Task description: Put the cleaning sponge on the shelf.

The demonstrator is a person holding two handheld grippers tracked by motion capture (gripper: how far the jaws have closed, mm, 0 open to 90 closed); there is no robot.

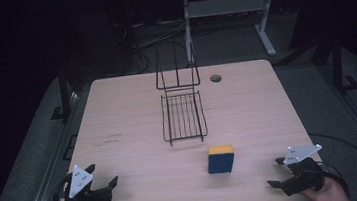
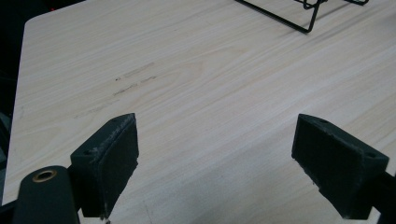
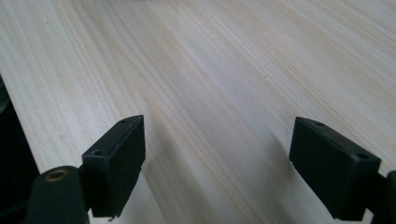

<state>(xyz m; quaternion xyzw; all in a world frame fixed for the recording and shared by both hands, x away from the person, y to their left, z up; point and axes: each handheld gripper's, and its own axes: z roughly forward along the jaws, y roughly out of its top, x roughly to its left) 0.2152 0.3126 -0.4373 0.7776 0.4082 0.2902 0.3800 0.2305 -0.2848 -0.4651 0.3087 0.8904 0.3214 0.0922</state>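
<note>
Bare tabletop (image 1: 130,135) — wire rack (image 1: 183,115) mid-table

We see a dim room w/ table (image 1: 133,115) lit from above; soft shadows under jaws, both gripper views slightly blurred, surroundings nearly black.

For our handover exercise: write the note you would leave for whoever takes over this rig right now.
Left hand-held gripper: open, nothing between its jaws, at the near left edge of the table.
Right hand-held gripper: open, holding nothing, at the near right edge.
Sponge, blue with a yellow top: on the table between the two grippers, nearer the right one, just in front of the wire rack.
Wire rack: mid-table, nothing in it.
Done: nothing yet; sponge untouched.
Left: probably grasp the sponge and place it in the rack.
</note>
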